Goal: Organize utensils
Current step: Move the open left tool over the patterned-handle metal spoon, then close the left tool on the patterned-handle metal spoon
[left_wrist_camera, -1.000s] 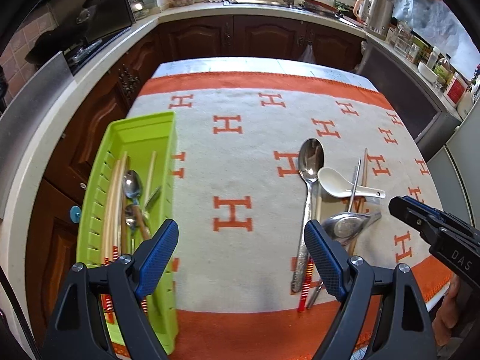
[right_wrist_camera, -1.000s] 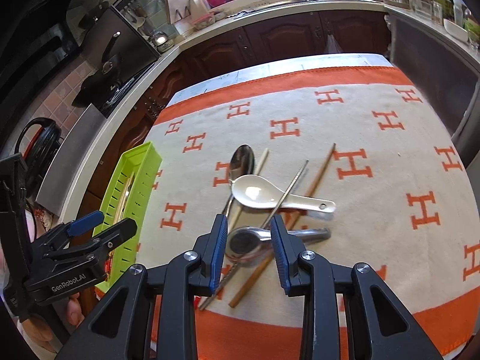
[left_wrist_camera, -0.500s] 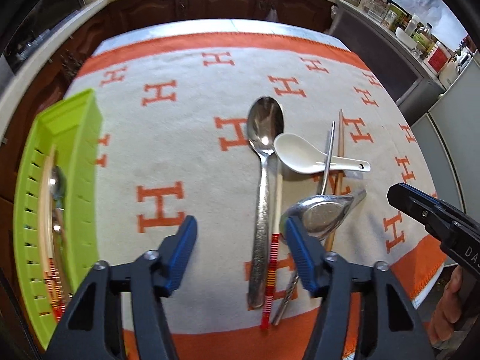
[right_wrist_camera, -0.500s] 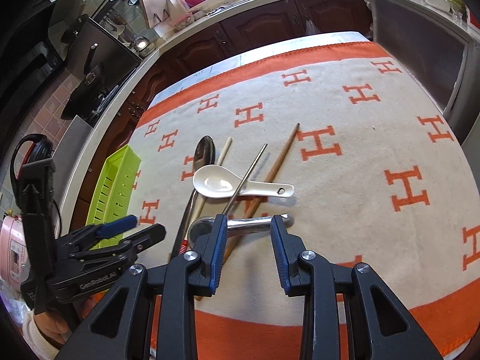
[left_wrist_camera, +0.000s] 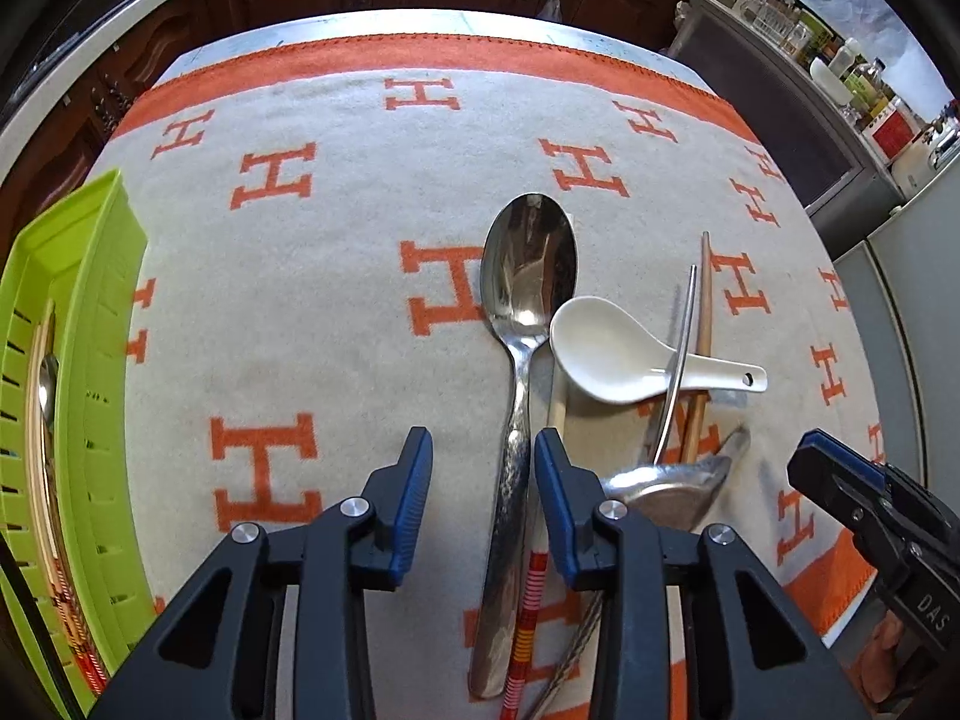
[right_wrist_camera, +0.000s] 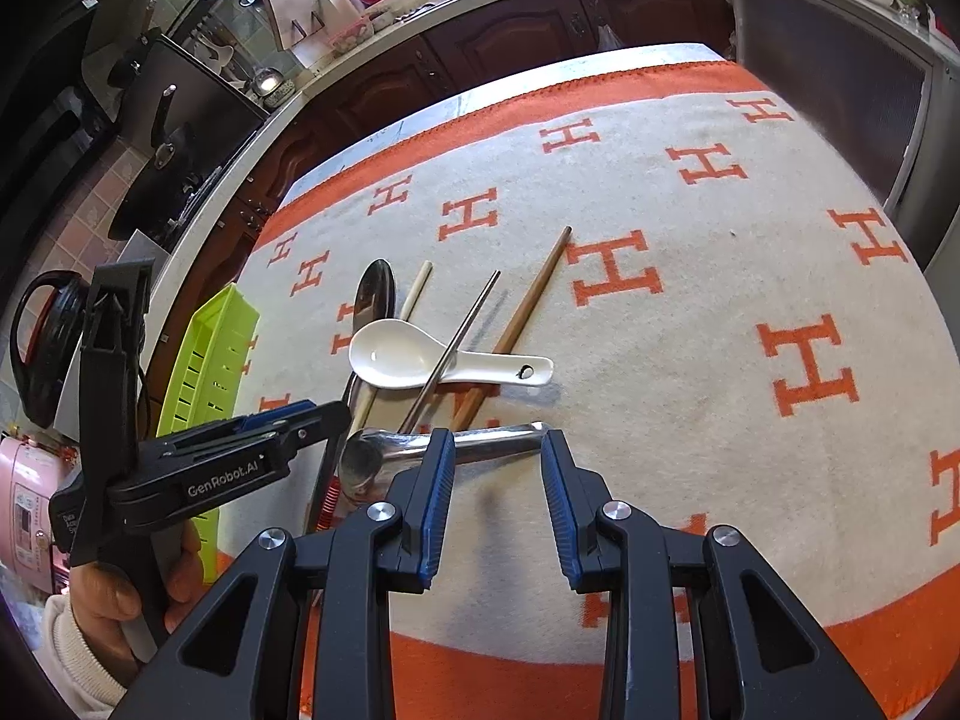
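Note:
A large steel spoon (left_wrist_camera: 522, 324) lies on the orange-and-white cloth, beside a pale chopstick with a red-striped end (left_wrist_camera: 528, 606). A white ceramic spoon (left_wrist_camera: 618, 354) lies across them, with a metal chopstick (left_wrist_camera: 681, 354) and a brown chopstick (left_wrist_camera: 702, 324) over its handle. A short steel spoon (right_wrist_camera: 456, 444) lies nearest. My left gripper (left_wrist_camera: 483, 480) is open, its jaws straddling the large spoon's handle. My right gripper (right_wrist_camera: 495, 480) is open, just above the short spoon's handle. The green utensil tray (left_wrist_camera: 90, 312) holds several utensils at the left.
The cloth-covered table (right_wrist_camera: 720, 276) ends close in front of both grippers. Dark wood cabinets and a worktop run behind. A black kettle (right_wrist_camera: 42, 336) and a pink appliance (right_wrist_camera: 30, 510) stand at the left in the right wrist view.
My left gripper has moved right from the green tray to the large spoon and narrowed its opening. My right gripper has drawn right along the short spoon, from bowl to handle.

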Demonstrator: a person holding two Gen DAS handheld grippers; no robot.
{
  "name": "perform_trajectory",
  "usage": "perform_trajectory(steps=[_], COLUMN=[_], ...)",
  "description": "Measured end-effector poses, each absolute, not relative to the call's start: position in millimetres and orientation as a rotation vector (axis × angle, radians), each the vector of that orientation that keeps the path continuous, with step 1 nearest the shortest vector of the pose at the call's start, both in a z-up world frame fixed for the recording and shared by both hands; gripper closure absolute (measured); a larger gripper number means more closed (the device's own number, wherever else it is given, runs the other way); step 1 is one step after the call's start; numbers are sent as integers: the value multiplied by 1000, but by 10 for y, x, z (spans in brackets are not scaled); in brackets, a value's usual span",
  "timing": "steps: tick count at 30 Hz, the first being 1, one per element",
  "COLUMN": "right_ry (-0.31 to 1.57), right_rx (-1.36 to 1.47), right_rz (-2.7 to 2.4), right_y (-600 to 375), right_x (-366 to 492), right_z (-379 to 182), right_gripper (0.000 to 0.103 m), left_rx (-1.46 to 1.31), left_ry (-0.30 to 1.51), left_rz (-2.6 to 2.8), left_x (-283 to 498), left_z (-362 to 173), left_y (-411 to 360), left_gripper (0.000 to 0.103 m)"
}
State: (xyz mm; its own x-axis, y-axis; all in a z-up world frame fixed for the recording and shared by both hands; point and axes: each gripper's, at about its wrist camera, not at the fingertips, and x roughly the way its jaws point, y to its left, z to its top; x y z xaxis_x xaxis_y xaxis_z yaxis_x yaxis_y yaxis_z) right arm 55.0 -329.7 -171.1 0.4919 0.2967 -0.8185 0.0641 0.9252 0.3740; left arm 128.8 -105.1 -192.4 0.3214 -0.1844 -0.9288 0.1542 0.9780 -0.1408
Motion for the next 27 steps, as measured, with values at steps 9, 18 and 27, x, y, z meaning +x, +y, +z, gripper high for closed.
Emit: perform_trajectory(steps=[9, 18, 27], right_ry=[1057, 1056, 1063], right_rx=[391, 393, 400], right_rz=[135, 147, 146], right_y=[-3322, -3312, -3319], right_x=[555, 555, 554], right_z=[-1748, -1752, -1772], right_gripper=[73, 73, 73], left_rx=[63, -52, -17], left_ry=[1204, 1228, 1254], left_rz=[-147, -130, -179], left_x=[1365, 1352, 1384], left_z=[-1926, -1929, -1935], left_y=[-1119, -789, -820], left_gripper=[89, 89, 89])
